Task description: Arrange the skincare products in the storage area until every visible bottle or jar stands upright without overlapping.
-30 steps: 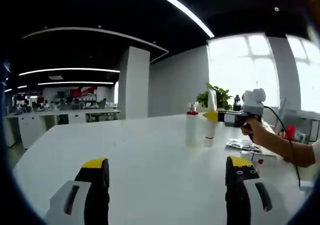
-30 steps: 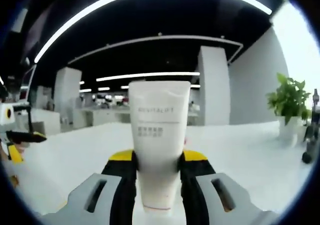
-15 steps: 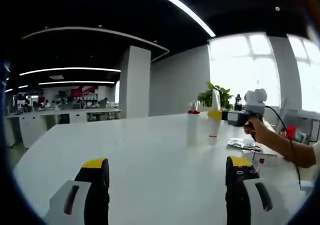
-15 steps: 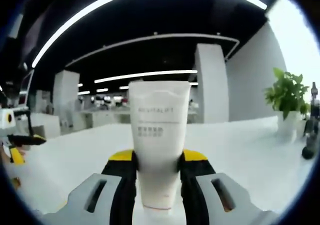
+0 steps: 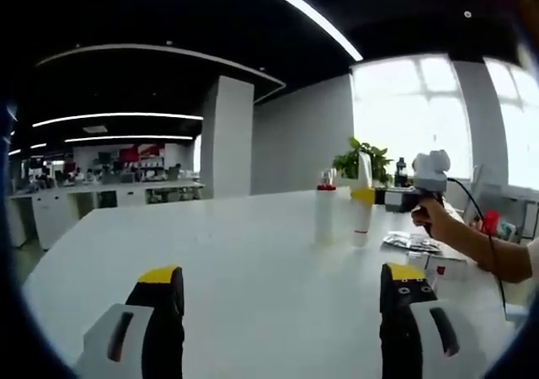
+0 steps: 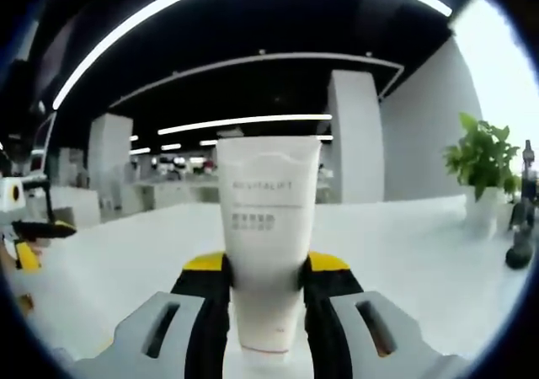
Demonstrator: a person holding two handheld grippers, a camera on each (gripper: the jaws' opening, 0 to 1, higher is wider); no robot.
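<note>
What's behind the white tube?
In the right gripper view the tube stands cap down in the right gripper. Behind it lie the white table, a pillar and distant desks. What sits directly behind the tube is covered.

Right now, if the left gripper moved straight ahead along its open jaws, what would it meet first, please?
Probably nothing: ahead of the left gripper lies bare white table. The red-capped bottle and the tube held by the right gripper stand off to the right, though depth is unclear.
</note>
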